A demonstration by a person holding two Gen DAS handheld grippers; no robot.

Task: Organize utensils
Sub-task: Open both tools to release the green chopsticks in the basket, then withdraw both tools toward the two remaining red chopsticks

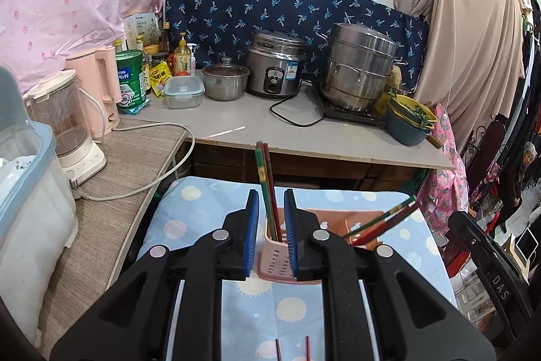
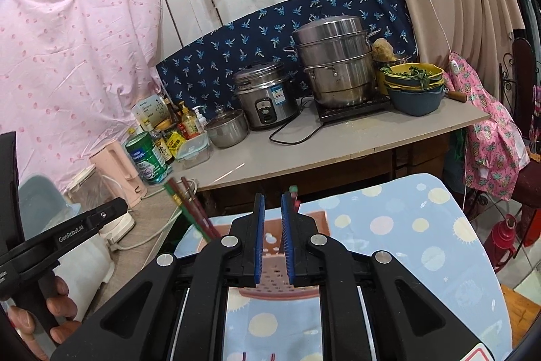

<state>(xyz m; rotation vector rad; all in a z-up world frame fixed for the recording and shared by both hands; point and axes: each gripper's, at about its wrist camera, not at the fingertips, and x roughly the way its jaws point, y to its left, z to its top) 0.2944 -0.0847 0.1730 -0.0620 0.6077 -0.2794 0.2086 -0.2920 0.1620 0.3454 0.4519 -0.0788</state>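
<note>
A pink perforated utensil holder (image 1: 274,263) stands on the table's blue dotted cloth (image 1: 209,212). A pair of red and green chopsticks (image 1: 267,185) stands upright in it. They rise through the narrow gap of my left gripper (image 1: 271,195), whose blue pads stand slightly apart and clear of them. A second pair (image 1: 382,219) leans to the right from the holder. In the right wrist view, my right gripper (image 2: 271,197) hovers over the holder (image 2: 314,222), narrowly open with nothing between its pads. A chopstick tip (image 2: 293,190) shows just beyond its right pad.
Behind the table a counter (image 1: 338,141) carries a rice cooker (image 1: 274,66), a steamer pot (image 1: 358,70), stacked bowls (image 1: 409,120) and bottles. Kettles (image 1: 98,90) and a white cord (image 1: 162,164) lie on the left shelf. A person (image 1: 527,164) stands at the far right.
</note>
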